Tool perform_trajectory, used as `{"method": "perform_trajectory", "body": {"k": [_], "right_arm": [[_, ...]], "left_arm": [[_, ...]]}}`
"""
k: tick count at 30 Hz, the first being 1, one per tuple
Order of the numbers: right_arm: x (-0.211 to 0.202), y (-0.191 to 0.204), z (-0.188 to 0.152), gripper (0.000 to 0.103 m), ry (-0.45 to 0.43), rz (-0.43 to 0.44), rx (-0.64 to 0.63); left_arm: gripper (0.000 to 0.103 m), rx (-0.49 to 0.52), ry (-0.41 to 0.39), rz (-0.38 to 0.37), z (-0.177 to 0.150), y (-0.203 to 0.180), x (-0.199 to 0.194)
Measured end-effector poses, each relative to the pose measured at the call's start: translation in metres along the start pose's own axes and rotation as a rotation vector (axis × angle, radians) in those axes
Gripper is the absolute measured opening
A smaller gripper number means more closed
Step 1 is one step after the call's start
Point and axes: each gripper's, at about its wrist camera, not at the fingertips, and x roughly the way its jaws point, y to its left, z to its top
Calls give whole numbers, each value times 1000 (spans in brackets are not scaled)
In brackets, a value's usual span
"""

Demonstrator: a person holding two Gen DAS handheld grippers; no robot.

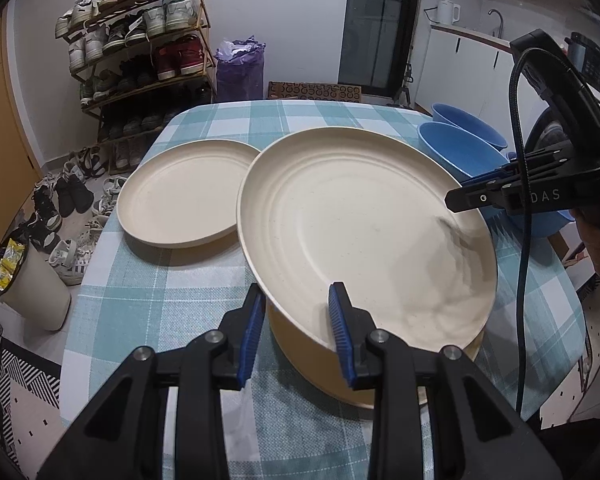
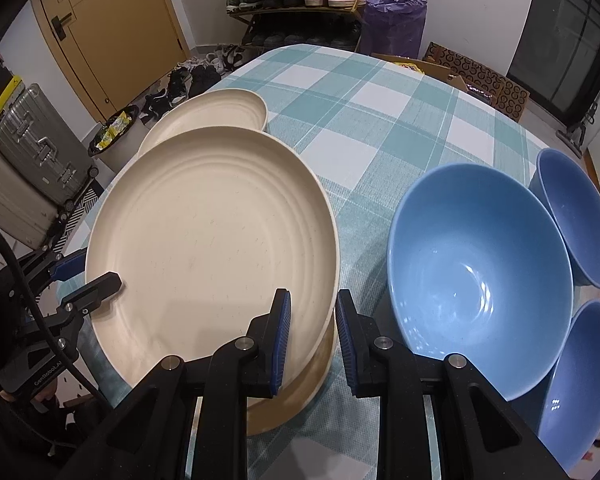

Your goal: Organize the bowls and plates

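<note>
A large cream plate (image 1: 364,236) is held at its near rim by the left hand-held gripper (image 1: 298,332), whose blue pads are closed on that edge, one pad above and one below. The opposite rim is clamped by the right hand-held gripper (image 2: 312,332), its jaws closed on the plate's edge in the same way. The plate is carried tilted over a second cream plate (image 2: 300,396), of which only a rim is seen under it, lying on the checked tabletop (image 2: 380,120).

The step in hand is judged to be the lowering of the held plate onto the one beneath, so that a stack is formed. It would be done well if both rims were brought down together and the tilt levelled out before contact, with the upper plate centred over the lower so that the rings nest. The grips should be released only once the weight is borne from below, and the pads drawn outward along the rim and not lifted, lest the plate be dragged askew.

Just beside the stack on the right stands a large blue bowl (image 2: 476,276), with two more blue bowls (image 2: 572,216) beyond and beside it; clearance should be kept from these. Farther off, a third cream plate (image 1: 184,196) lies flat on the tabletop, still to be gathered.
</note>
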Motion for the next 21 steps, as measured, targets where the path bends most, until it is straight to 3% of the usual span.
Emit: {"method": "perform_trajectory", "body": {"k": [21], "right_arm": [[25, -1, -31, 23, 56, -12, 14]], "left_arm": [[31, 45, 48, 19, -16, -8, 20]]}}
